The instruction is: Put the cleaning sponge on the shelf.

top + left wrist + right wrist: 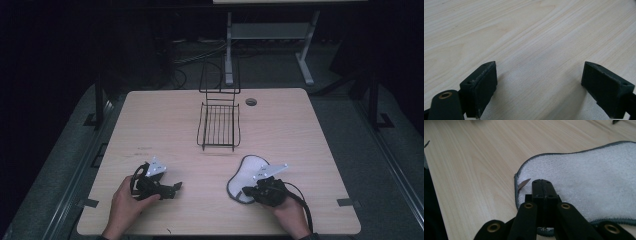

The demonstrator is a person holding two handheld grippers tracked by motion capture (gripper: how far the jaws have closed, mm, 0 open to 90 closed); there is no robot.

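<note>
The right gripper (248, 190) lies low over the near end of a white cloth (248, 175) with a grey sewn edge, which lies flat on the wooden table (165, 125). In the right gripper view its two black jaws are pressed fully together, pad against pad, with no fold of the cloth (594, 182) seen between them; the joined tips rest over the cloth just inside its rounded near edge, and most of the cloth spreads beyond and to one side of them. A small brown tag (523, 184) sticks out at the cloth's border just beside the closed tips.

The left gripper (176, 188) sits well apart from the cloth. Its jaws stand wide open in the left gripper view, with bare wood grain between the two pads (482, 87) and nothing held.

A black wire rack (219, 125) stands farther up the table, beyond both sets of fingers, roughly between them, clear of the cloth.
</note>
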